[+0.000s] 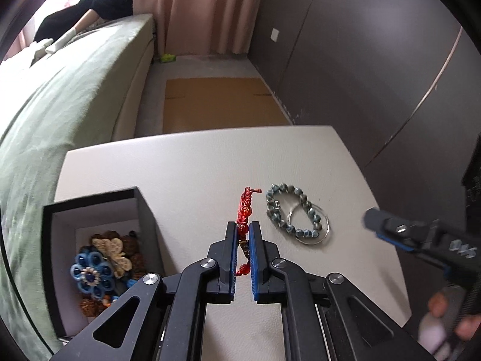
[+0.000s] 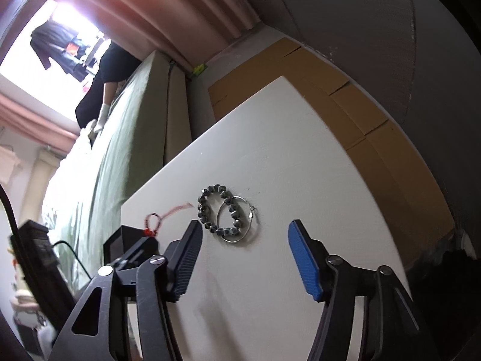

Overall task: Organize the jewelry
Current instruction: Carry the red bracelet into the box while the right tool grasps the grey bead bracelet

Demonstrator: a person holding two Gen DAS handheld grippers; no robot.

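Note:
My left gripper (image 1: pixel 243 228) is shut on a red braided bracelet (image 1: pixel 246 204) with red beads, held above the white table (image 1: pixel 186 165). A grey-blue bead bracelet (image 1: pixel 288 210) and a thin silver hoop (image 1: pixel 309 225) lie together on the table to its right; they also show in the right wrist view, the bracelet (image 2: pixel 215 210) overlapping the hoop (image 2: pixel 237 225). A black box (image 1: pixel 99 252) at the left holds several pieces of jewelry. My right gripper (image 2: pixel 245 234) is open, just short of the bead bracelet; it also shows at the right of the left wrist view (image 1: pixel 372 222).
A green bed (image 1: pixel 60 105) runs along the table's left side. Flat cardboard (image 1: pixel 219 102) lies on the floor beyond the table. A grey wall (image 1: pixel 360 60) stands to the right. A person in black leans on the bed far back.

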